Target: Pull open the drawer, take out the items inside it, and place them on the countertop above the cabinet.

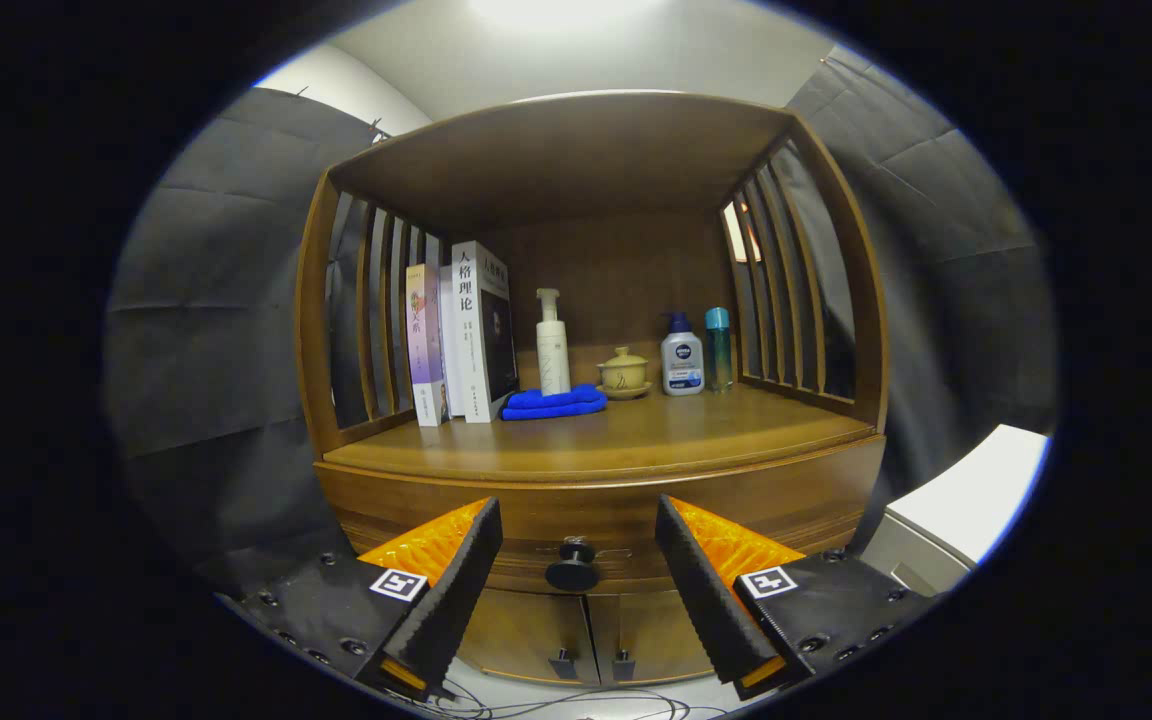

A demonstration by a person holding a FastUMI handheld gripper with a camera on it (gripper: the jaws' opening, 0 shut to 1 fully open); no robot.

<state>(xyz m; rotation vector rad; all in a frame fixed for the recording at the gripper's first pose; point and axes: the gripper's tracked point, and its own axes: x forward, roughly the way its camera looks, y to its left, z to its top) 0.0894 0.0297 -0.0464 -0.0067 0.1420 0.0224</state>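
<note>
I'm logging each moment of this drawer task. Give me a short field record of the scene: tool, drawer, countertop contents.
tool: tool open, its fingers either side of the drawer knob, not touching it
drawer: drawer closed; drawer knob between the fingers
countertop: countertop holds books, white pump bottle, blue cloth, lidded cup, small pump bottle, teal bottle
below drawer: two cabinet doors, closed
task stage: drawer not yet pulled
</note>
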